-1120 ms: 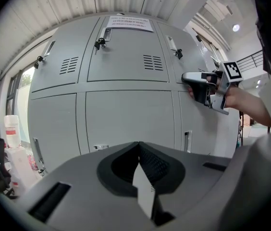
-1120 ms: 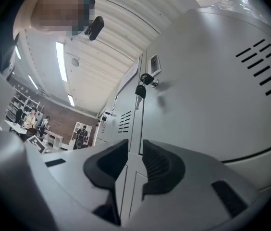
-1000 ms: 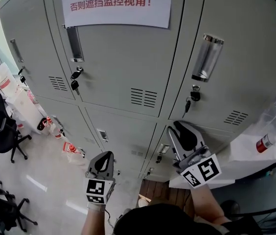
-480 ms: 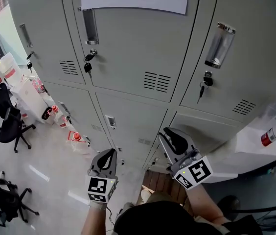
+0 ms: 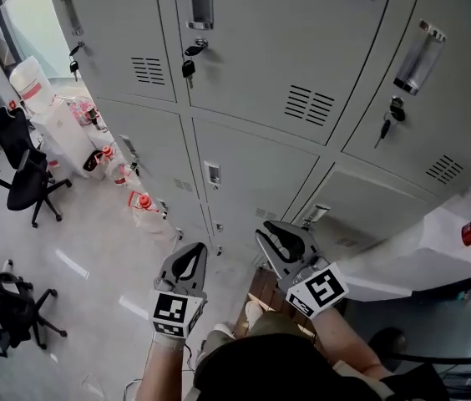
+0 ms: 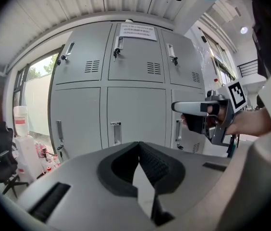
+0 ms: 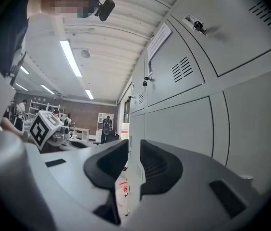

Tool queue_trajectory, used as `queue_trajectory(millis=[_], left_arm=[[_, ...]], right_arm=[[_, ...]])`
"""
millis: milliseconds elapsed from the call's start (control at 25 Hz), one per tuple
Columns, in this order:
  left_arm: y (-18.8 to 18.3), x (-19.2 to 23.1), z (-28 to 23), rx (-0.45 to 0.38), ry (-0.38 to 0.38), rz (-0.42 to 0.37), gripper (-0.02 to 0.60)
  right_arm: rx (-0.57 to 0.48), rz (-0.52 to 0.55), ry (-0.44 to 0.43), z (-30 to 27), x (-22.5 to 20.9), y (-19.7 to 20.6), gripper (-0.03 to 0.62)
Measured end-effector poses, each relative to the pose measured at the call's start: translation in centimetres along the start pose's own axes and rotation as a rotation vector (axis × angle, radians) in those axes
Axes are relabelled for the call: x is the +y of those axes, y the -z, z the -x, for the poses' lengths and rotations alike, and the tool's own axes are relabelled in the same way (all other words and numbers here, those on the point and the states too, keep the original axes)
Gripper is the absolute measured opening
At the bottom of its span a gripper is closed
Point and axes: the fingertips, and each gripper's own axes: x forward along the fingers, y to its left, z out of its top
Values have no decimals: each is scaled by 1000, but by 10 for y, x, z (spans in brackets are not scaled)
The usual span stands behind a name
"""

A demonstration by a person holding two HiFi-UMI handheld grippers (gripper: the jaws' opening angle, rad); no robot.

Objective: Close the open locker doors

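Grey sheet metal makes up the locker doors, of which six are counted in the left gripper view, three above and three below. Each upper door is fitted with one vent grille and one lock, and three keys are seen hanging, one per lock. One recessed handle is set in each lower door. One white paper notice is taped at the top edge of the middle upper door. All six doors appear to lie flush with the frame. Whether the lower right door is fully home cannot be told.

Two grippers are held in front of the bottom row. The right gripper is pointed along the locker face near the lower right door, its jaws a narrow gap apart with nothing pressed between them. The left gripper is aimed at the middle lower door, its jaws closed tip to tip and empty.

Several red-capped bottles are gathered on the floor at the lockers' lower left corner. Two black office chairs are placed further left.
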Motion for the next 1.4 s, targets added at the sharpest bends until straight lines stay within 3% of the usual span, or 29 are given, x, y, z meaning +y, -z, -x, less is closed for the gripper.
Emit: queue_trajectory(millis=[320, 680, 1400], left_arm=[[17, 4, 27, 5, -31, 0, 9], [12, 22, 68, -52, -103, -5, 11], [12, 23, 80, -71, -132, 15, 11]], right_arm=[[21, 4, -106, -15, 47, 22, 86], [19, 30, -199, -18, 87, 30, 86], [24, 8, -259, -18, 97, 34, 86]])
